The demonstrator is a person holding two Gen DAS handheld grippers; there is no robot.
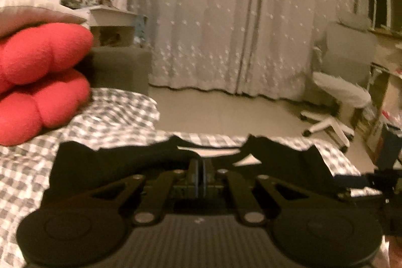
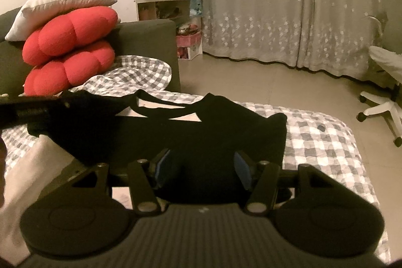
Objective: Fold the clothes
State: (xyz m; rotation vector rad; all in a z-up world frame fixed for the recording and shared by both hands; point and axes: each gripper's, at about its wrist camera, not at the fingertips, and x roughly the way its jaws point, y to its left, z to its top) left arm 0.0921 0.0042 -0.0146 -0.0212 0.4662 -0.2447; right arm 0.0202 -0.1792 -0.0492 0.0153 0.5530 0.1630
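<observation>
Garment: black top (image 2: pixel 191 132) with thin shoulder straps, spread on the bed just ahead of both tools; one side is lifted off the cover.
Left hand-held gripper (image 1: pixel 200 176): pads pressed together; in the right wrist view its tip meets the raised left edge of the black cloth, so it seems to pinch that edge, though the dark fabric hides the contact itself.
Right hand-held gripper (image 2: pixel 203 168): jaws stand apart, blue pads on either side of the garment's near hem; black cloth lies between them, but I cannot tell whether the pads touch it.
Risk, slip: thin, limp fabric may slide out of the left pinch if the pull is quick, because only a narrow edge appears to be caught.
Risk, skew: if the near hem is not pinned, the whole top may drag across the cover instead of folding, leaving a crooked crease.
Risk, straps: the narrow loops (image 2: pixel 160 106) could tangle or fold under.
Bed cover (image 2: pixel 324 140): grey-and-white gingham, soft and slightly rumpled.
Cushions (image 2: pixel 72 49): two red lobed ones, plush and rounded, stacked under a white pillow (image 2: pixel 60 4) against a dark sofa arm.
Far side: pale floor, grey curtain (image 2: pixel 289 4) dotted with white stars, white swivel chair (image 2: pixel 382 104).
</observation>
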